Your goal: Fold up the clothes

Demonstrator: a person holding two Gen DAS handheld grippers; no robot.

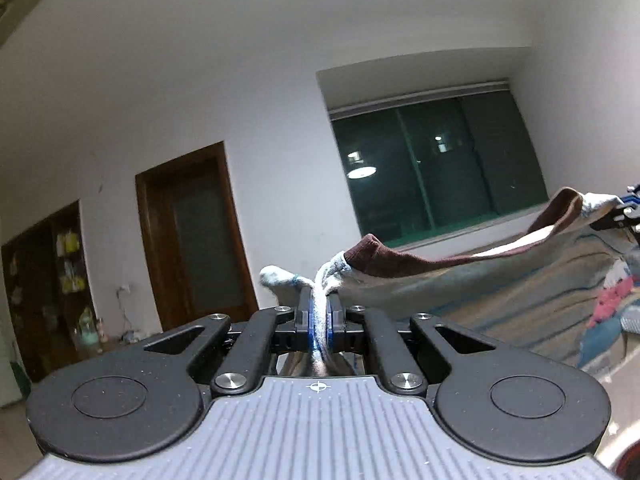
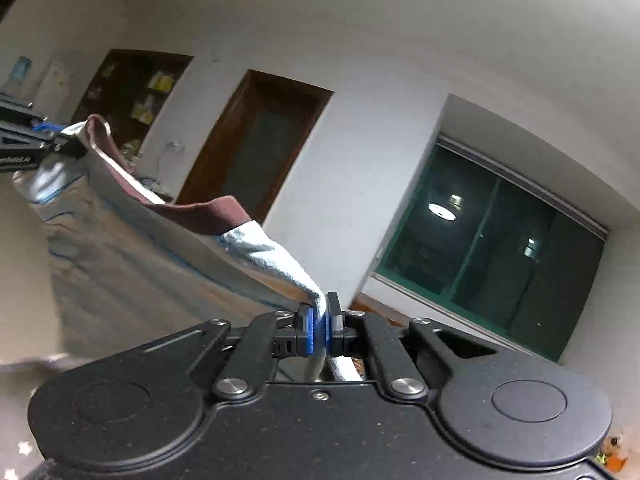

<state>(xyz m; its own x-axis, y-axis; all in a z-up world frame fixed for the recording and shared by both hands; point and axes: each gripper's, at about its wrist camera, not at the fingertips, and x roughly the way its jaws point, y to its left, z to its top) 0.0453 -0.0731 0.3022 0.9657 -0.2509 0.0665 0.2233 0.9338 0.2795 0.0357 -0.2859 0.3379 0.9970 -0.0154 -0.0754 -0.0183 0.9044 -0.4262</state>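
Note:
A striped grey and blue shirt (image 1: pixel 500 280) with a brown collar (image 1: pixel 420 258) hangs in the air, stretched between both grippers. My left gripper (image 1: pixel 319 312) is shut on one grey shoulder of it. My right gripper (image 2: pixel 319 320) is shut on the other pale shoulder (image 2: pixel 276 256). In the left wrist view the right gripper (image 1: pixel 624 212) shows at the far right edge, holding the cloth. In the right wrist view the left gripper (image 2: pixel 44 140) shows at the far left, also gripping the shirt (image 2: pixel 132 264). The shirt's lower part drops out of sight below.
Both cameras point upward at a white wall with a dark window (image 1: pixel 436 168), a brown door (image 1: pixel 196 236) and a shelf alcove (image 1: pixel 48 276). A heap of coloured clothes (image 1: pixel 616 300) lies at the right in the left wrist view.

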